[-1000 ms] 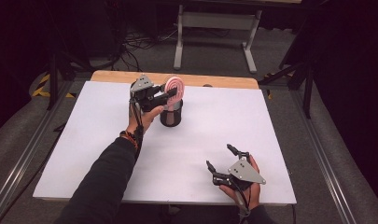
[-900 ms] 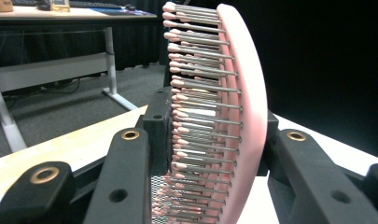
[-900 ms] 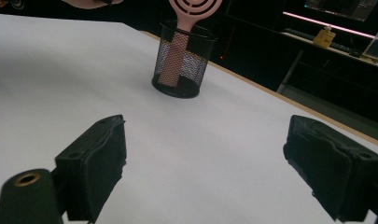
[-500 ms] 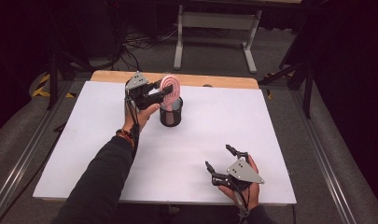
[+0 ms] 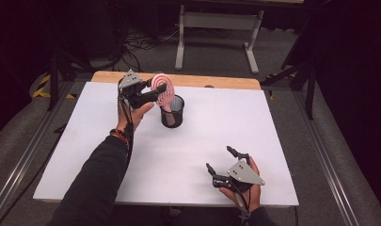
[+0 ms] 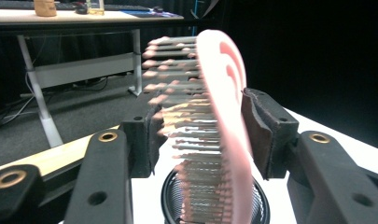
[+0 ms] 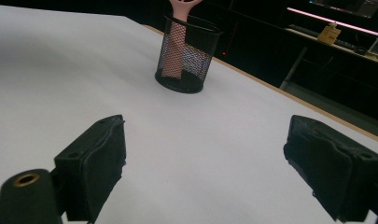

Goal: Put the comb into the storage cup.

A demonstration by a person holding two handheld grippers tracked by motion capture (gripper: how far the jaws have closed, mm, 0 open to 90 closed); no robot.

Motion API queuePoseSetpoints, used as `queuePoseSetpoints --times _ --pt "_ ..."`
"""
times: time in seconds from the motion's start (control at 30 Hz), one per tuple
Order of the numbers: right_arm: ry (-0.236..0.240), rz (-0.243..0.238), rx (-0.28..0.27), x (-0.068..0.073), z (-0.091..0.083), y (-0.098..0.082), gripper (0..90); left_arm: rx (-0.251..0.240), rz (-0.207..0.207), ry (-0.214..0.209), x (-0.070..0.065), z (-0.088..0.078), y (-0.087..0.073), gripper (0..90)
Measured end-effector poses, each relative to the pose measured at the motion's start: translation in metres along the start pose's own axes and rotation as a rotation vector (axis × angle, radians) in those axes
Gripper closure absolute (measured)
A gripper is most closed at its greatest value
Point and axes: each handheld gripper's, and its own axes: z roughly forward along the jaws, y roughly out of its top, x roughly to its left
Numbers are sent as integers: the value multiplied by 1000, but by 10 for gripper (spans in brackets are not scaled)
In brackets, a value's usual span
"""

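Dark room, grey floor (image 5: 291, 56), black surroundings. A white-legged desk frame (image 5: 216, 35) stands behind the work area, cables (image 5: 141, 44) loose on the floor beside it; a second desk with small items shows at the far edge of the right gripper view. Table (image 5: 273, 122) is a flat white matte sheet over a wooden top, wood edge (image 5: 226, 82) exposed along the far side, metal rails running down both sides. Black wire-mesh cup (image 5: 172, 113), round, upright, sits on the far-centre part of the sheet, nothing else on the surface near it. Pink hairbrush (image 5: 161, 90): oval flat plastic head with curved cut-out grooves on the back, rows of thin bristles with pale tips on the front, handle down inside the cup, head sticking up above the rim and tilted toward the left. Left gripper (image 5: 150, 96) is clenched on the brush head, padded black jaws pressing its back and bristle side, directly above the cup; left gripper view confirms both pads touching it. Person's dark sleeve (image 5: 99, 183) and a wrist band reach in from the bottom left. Right gripper (image 5: 221, 162) rests near the front right edge of the table, well apart from the cup, jaws spread wide and holding nothing, grey three-cornered plate on top.
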Motion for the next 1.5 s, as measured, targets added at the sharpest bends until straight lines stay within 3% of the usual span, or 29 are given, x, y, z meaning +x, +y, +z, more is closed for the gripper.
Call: queuePoseSetpoints --times 0.3,1.03,1.33,1.5 --pt "3 -17 1 1 0 1 131 27 34 9 3 -1 1 503" --pt "1 -22 -5 2 -1 2 131 74 77 28 4 -9 11 268" --pt "2 -16 -2 1 -1 1 131 93 113 80 1 -7 13 220" --pt "3 -15 -3 1 -1 1 131 97 125 73 1 -8 15 175"
